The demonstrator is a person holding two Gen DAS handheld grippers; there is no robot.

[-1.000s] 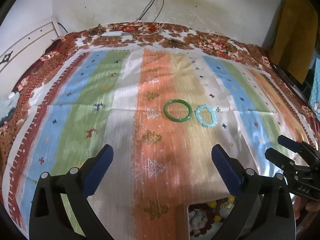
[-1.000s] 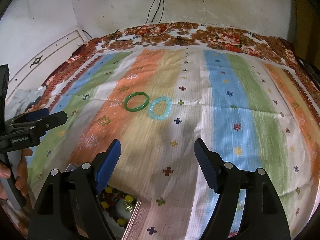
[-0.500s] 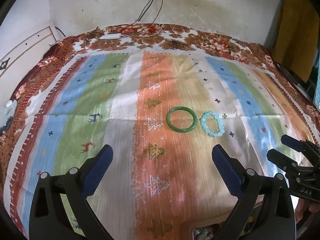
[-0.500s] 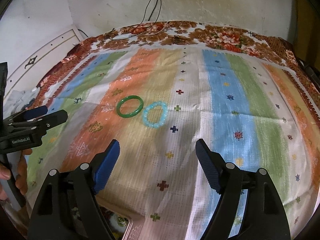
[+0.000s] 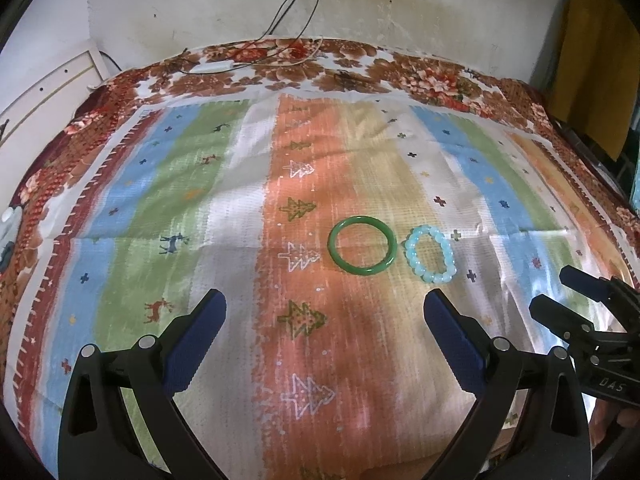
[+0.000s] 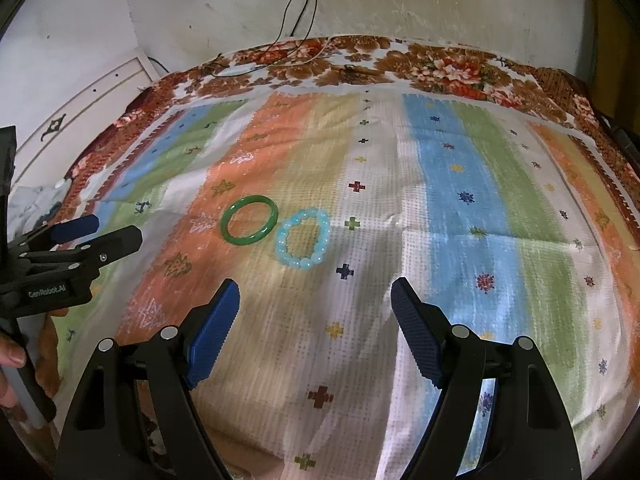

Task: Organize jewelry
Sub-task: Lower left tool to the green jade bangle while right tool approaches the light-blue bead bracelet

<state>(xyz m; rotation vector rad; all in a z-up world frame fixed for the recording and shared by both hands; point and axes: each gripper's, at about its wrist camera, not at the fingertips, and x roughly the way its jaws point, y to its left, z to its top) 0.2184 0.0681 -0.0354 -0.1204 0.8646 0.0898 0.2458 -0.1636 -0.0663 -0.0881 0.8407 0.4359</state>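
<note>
A solid green bangle (image 5: 362, 245) lies just beside a pale blue beaded bracelet (image 5: 430, 255) on the striped patterned cloth (image 5: 224, 216). Left gripper (image 5: 325, 320) and right gripper (image 6: 315, 307) both gape wide, holding nothing

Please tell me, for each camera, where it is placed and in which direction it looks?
Left wrist: on the left gripper, looking forward and down at the striped cloth; the right gripper shows at right.
Right wrist: on the right gripper, same direction; the left gripper and fingers show at left.
Shared: green bangle and blue bead bracelet.
</note>
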